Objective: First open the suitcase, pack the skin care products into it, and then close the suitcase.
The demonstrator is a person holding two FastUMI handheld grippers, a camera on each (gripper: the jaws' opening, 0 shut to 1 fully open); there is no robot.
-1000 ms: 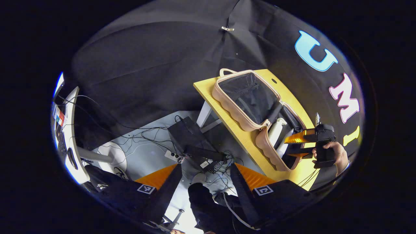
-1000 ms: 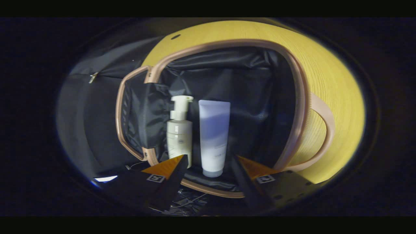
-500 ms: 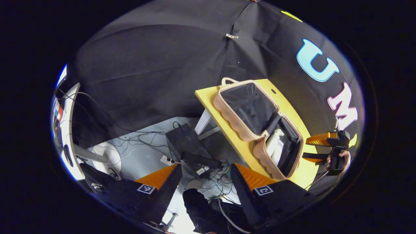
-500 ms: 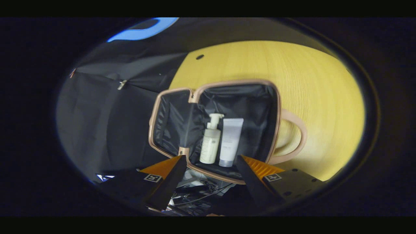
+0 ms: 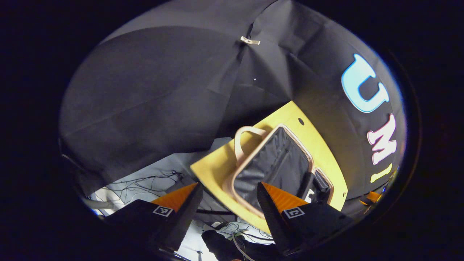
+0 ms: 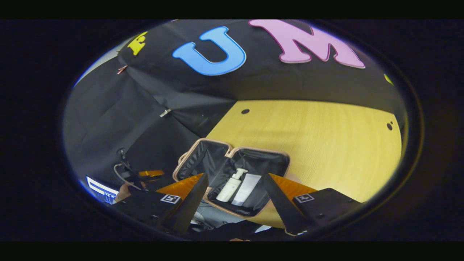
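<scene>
The pink suitcase lies open on the yellow table, both black-lined halves facing up. In its right half a white pump bottle and a pale tube lie side by side. My right gripper hovers open and empty, above and back from that half. In the left gripper view the suitcase's lid half and its loop handle lie just ahead of my left gripper, which is open and empty. The left gripper also appears beyond the suitcase's left side, with a hand behind it.
The table's near corner juts over a pale floor strewn with cables. Black cloth walls stand close behind and left of the table. The wide right part of the tabletop is bare wood with small holes.
My right gripper has drawn up and back from the suitcase, leaving the bottle and tube small below it. My left gripper has swung toward the lid half, which now lies close ahead.
</scene>
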